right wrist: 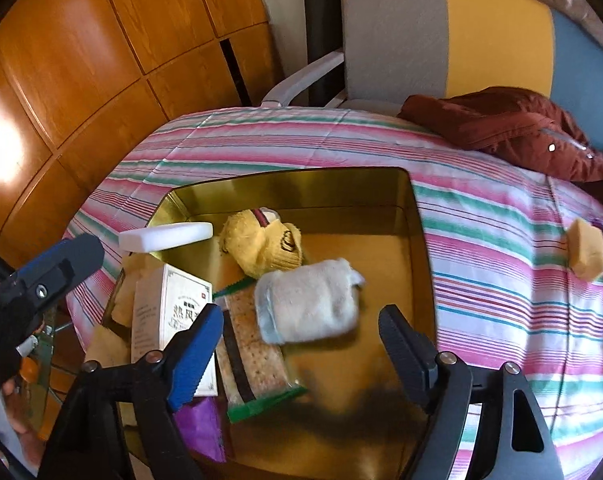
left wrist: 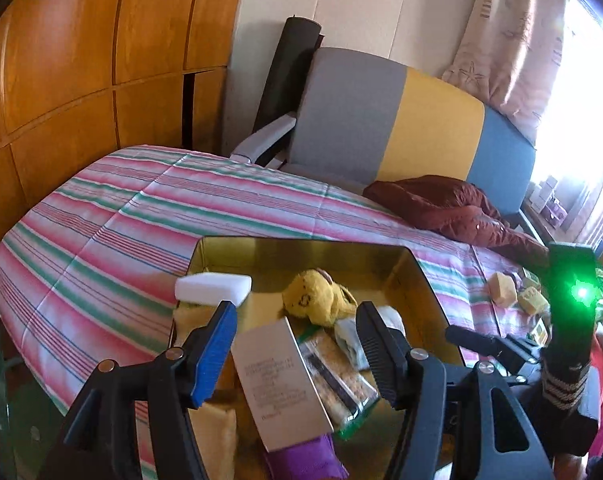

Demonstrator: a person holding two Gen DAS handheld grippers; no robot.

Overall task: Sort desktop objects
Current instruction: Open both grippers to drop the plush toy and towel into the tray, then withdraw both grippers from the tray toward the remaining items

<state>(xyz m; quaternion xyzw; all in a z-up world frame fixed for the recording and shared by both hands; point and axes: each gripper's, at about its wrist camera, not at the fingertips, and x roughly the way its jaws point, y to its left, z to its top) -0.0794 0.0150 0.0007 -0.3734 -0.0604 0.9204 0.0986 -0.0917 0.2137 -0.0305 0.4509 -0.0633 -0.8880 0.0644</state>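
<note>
1. The gold tin (right wrist: 285, 184) sits at the centre of the right wrist view on the striped bedcover (right wrist: 481, 248); the surface looks like a bed, not a bench. Everything already sorted lies inside the tin or leans on its rim.

2. At the left rim, a white foam block (right wrist: 165, 236) rests across the tin's edge, and below it a white carton (right wrist: 173, 312) stands tilted against that side. A purple packet (right wrist: 201, 424) shows at the lower left.

3. The left gripper (left wrist: 297, 344) hangs over the carton with its fingers spread; nothing is pinched between them.

4. A cracker pack (right wrist: 253, 356) lies flat in the tin, its long axis running from the centre of the frame toward the lower edge.

5. A yellow plush toy (right wrist: 261, 244) lies toward the tin's far side, and a rolled white towel (right wrist: 309, 300) sits just below it, lying partly on the cracker pack's upper end.

6. The right gripper (right wrist: 301, 348) is over the tin with its fingers spread wide. The towel lies ahead of them and is not pressed by either pad, so I judge it released there.

7. What is left to sort lies at the right edge: a yellow sponge block (right wrist: 587, 254) on the bedcover, well apart from the tin, with more small pieces just beyond it, too cut off to name. It lies to the right of the right fingers, so that hand is the nearer; its long axis is hard to read.
</note>
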